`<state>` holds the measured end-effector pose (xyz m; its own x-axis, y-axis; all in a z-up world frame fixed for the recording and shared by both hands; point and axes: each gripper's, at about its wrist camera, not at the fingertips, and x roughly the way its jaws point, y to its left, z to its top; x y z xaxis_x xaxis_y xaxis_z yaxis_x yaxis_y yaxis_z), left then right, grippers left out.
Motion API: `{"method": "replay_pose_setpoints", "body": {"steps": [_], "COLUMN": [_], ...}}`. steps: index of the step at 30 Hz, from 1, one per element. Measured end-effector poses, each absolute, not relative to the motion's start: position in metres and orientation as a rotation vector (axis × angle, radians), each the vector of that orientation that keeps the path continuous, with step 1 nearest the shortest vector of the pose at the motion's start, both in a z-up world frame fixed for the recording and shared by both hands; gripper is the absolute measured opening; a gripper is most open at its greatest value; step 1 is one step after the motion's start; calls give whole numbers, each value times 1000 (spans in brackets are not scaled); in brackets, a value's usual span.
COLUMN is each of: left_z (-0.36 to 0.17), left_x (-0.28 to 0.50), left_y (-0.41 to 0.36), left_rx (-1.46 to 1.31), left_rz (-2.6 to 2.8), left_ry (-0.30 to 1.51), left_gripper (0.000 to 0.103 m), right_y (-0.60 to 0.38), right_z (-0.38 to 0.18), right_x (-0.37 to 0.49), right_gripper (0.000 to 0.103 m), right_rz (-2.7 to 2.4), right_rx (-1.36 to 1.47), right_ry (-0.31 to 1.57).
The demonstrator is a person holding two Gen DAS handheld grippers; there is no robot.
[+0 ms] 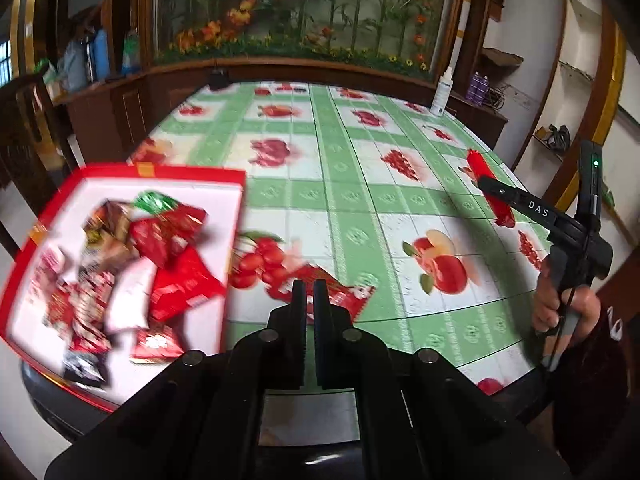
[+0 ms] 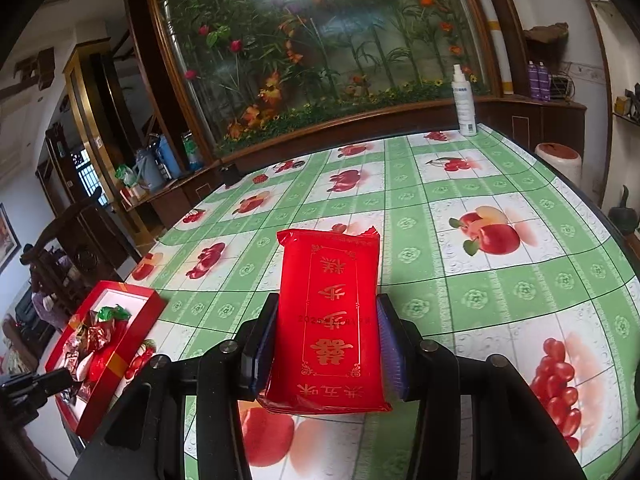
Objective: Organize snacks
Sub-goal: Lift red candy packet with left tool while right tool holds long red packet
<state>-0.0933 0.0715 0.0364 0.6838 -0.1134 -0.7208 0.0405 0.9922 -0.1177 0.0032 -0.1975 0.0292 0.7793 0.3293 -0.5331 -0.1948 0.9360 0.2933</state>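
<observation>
Right gripper [image 2: 326,334] is clamped on a flat red foil snack packet with gold print [image 2: 328,320], held above the green fruit-print tablecloth [image 2: 460,280], well to the right of the shallow red-rimmed cardboard box [image 2: 142,322]. Left gripper [image 1: 309,300] has its fingers nearly together with nothing between them, just right of that box, over a red wrapper [image 1: 344,294] lying on the cloth beside it. The box holds a heap of mixed red, brown and green wrapped snacks [image 1: 132,264]; a white spray bottle [image 2: 463,100] stands at the cloth's far edge.

Table [image 2: 500,184] carried a green fruit-print cloth; on it lay a red box [image 2: 138,322] — far edge, a white spray bottle [image 2: 464,104]; near the box, a red packet [image 1: 340,294].
</observation>
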Motion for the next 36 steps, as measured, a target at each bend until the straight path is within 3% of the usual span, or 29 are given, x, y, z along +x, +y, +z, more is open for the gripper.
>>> {"method": "replay_pose_setpoints", "body": {"steps": [4, 6, 8, 17, 18, 22, 26, 29, 30, 36], "left_z": [20, 14, 12, -19, -21, -25, -23, -21, -21, -16], "left_x": [-81, -76, -73, -43, -43, -41, -44, -45, -44, -46], "left_y": [56, 54, 55, 49, 46, 37, 26, 21, 22, 27], "left_rx": [-100, -127, -161, -181, -155, -73, 20, 35, 33, -6], "left_rz": [-54, -38, -15, 43, 55, 35, -13, -54, -60, -85], "left_ry": [884, 916, 905, 1011, 996, 971, 938, 933, 930, 922], "left_gripper": [19, 53, 64, 67, 72, 72, 53, 52, 47, 46], "right_y": [-191, -191, -193, -200, -201, -204, -209, -212, -212, -209], "right_z": [30, 30, 30, 35, 36, 35, 33, 33, 33, 31], "right_x": [1, 0, 0, -6, -7, -8, -6, -7, -7, -8], "right_gripper": [47, 47, 47, 47, 47, 47, 47, 47, 47, 47], "right_rz": [279, 281, 282, 329, 337, 350, 358, 357, 356, 351], "right_rx": [213, 210, 220, 274, 281, 309, 346, 363, 362, 345], "right_ry": [605, 600, 595, 583, 580, 592, 608, 610, 611, 616]}}
